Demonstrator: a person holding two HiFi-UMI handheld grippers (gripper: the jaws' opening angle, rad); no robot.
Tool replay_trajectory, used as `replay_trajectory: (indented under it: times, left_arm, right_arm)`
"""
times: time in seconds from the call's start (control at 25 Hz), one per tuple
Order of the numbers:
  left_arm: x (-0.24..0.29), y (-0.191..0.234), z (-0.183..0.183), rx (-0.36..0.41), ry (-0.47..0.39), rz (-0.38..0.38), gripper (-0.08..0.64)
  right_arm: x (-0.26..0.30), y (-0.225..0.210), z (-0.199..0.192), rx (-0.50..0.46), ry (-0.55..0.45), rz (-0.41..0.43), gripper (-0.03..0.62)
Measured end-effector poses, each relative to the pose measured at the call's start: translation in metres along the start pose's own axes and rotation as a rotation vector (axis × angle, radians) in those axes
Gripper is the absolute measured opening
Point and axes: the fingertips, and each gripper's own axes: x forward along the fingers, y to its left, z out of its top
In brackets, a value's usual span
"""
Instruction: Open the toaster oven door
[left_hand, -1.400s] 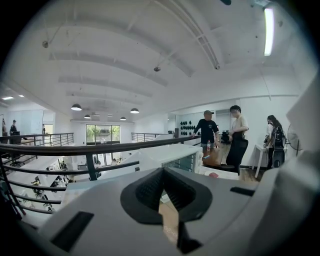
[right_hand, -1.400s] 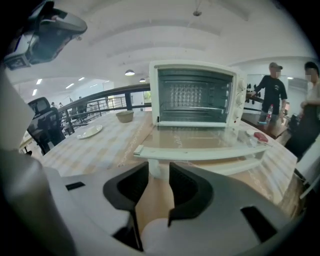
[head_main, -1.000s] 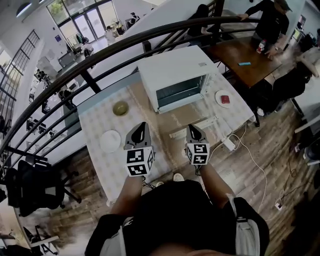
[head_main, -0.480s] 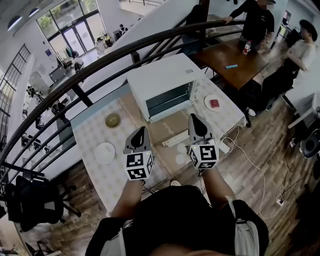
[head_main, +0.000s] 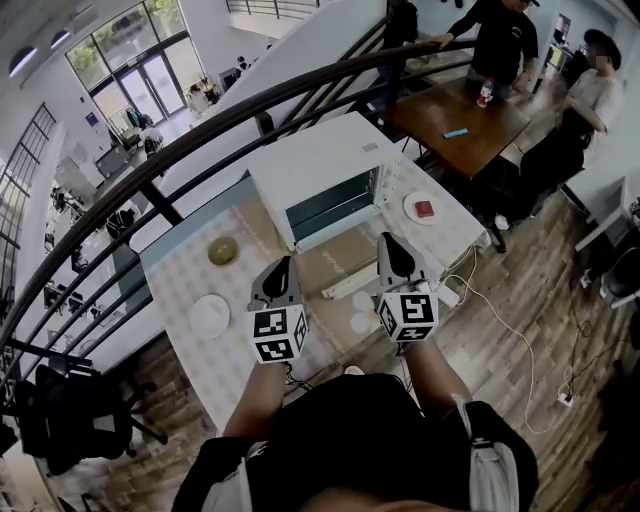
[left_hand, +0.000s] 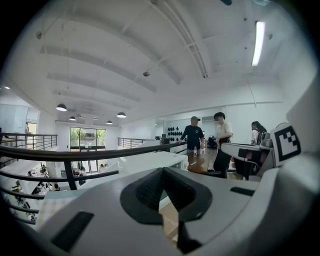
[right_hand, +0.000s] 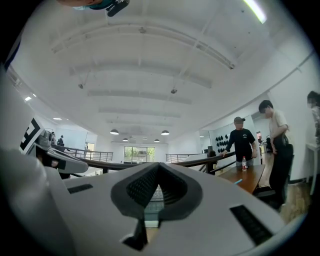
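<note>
Toaster oven (head_main: 315, 165) sits at the far side of the worktop (head_main: 190, 285), its door (head_main: 335, 205) shut. Nearer, left tongs (head_main: 283, 264) and right tongs (head_main: 389, 242) hover above the worktop, both closed tight and empty.

The person wears a black top (head_main: 350, 430), pale grey at both shoulders; forearms are uncovered. The left gripper (head_main: 283, 265) and right gripper (head_main: 390, 243) are pale grey shells tapering to black ribbed jaws; each carries a cube (head_main: 278, 335) with black-and-white square markers.
</note>
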Motion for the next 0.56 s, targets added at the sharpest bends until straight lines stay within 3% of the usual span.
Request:
replay_trajectory:
  times: [0.56]
  left_arm:
    - [0.0019,0.0064,0.0001,0.002,0.0,-0.002,0.011]
  right_arm:
    - [0.0065,0.0023,-0.0067,0.0,0.014,-0.009,0.002]
